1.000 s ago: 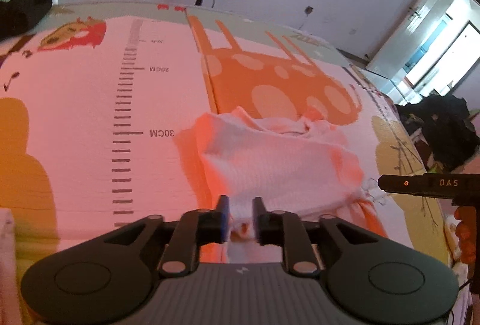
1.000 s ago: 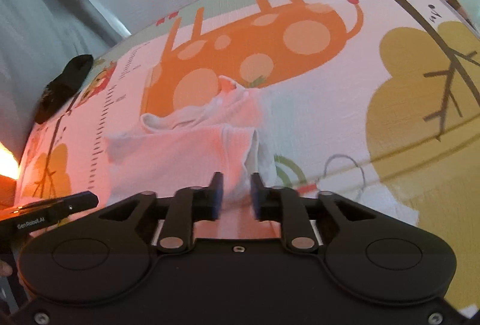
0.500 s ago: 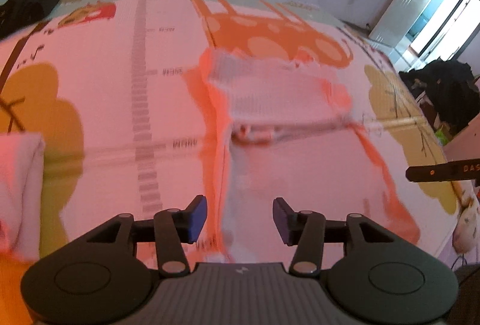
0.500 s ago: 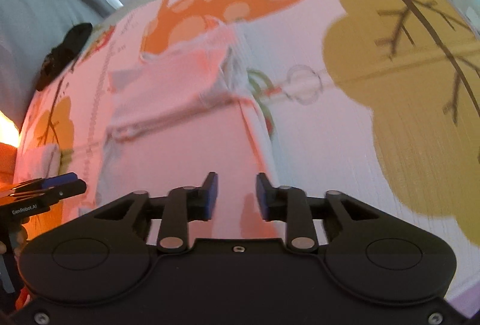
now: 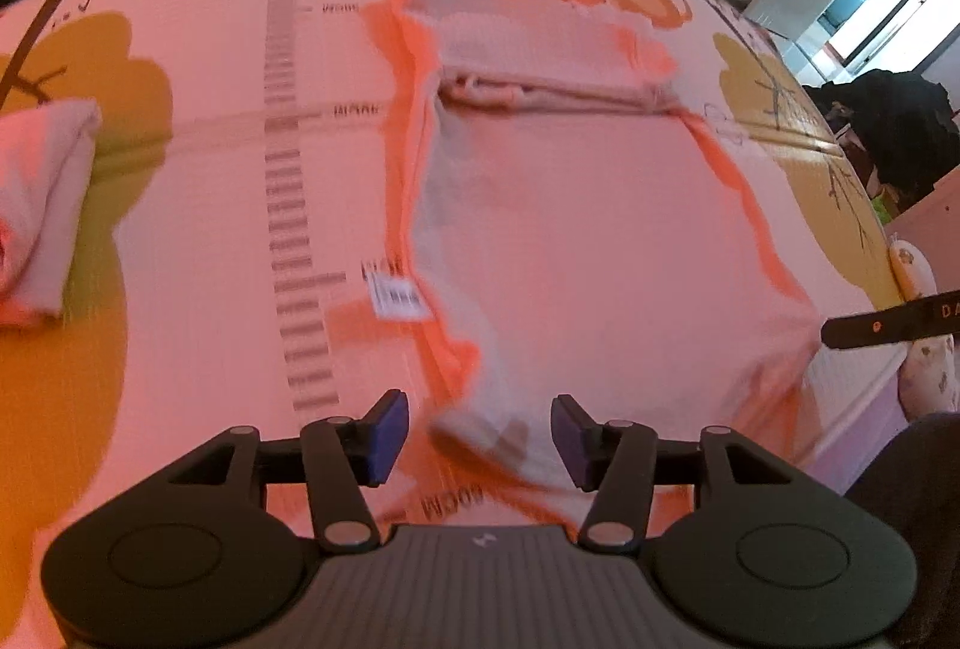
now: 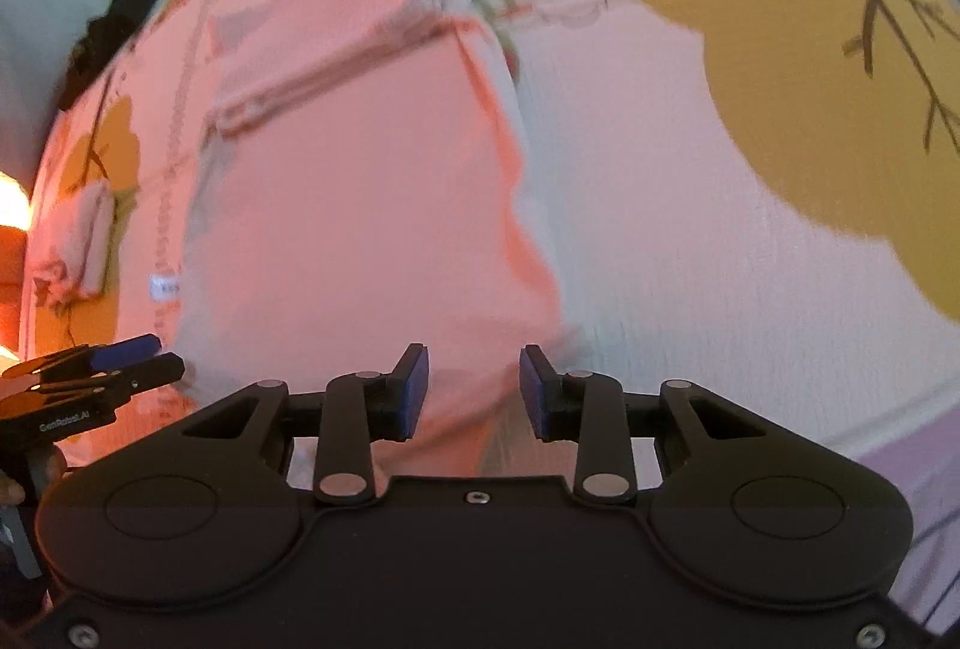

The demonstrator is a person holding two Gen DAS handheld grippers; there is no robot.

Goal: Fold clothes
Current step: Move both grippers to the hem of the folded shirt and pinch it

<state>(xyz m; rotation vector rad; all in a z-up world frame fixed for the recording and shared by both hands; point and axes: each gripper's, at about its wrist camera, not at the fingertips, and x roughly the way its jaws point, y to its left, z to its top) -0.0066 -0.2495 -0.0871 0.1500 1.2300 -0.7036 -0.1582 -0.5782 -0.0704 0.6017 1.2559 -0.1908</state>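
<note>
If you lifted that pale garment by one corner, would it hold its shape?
Probably not. The garment lies limp on the mat, its far end already folded over, so it should droop. It looks thin and likely light. Pushed, it would probably bunch rather than slide.

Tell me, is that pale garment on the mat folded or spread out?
Mostly spread: the garment lies flat on the mat, only its far end doubled over.

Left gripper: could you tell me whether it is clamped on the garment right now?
No, the left gripper is open, its blue pads apart, with the garment lying flat beyond.
</note>
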